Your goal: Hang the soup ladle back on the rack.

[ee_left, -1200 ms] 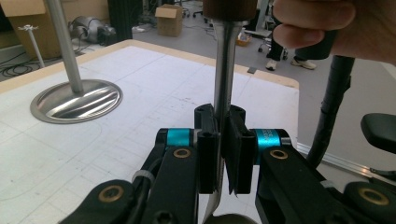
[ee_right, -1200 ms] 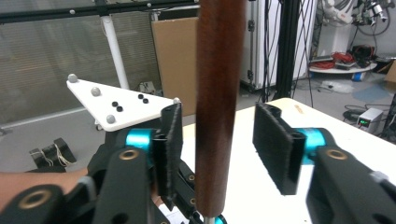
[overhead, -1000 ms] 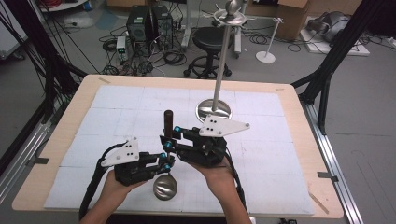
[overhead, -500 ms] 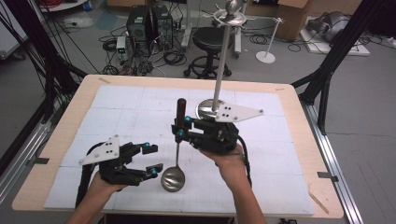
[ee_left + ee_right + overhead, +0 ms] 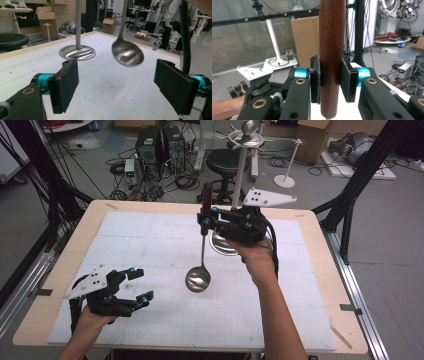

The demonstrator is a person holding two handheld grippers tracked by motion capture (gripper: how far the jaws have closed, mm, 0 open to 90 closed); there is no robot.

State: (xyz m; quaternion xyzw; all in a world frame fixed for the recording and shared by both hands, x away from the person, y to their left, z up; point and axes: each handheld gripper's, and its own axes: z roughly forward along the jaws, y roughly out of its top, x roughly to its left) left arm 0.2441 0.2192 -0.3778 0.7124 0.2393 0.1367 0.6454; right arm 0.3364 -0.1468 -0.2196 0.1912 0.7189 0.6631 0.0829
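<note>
Carrying ladle point(image 5: 198, 277) above desk point(image 5: 320, 270): right claw point(image 5: 205, 217) pinches wooden handle; left claw point(image 5: 137, 285) just spread, empty. Next: hang ladle on stand point(image 5: 240, 175) hook.

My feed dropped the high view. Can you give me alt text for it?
The right gripper holds a ladle upright by its wooden handle, bowl hanging above the white mat. The left gripper sits open near the front left; a metal stand rises behind.
</note>
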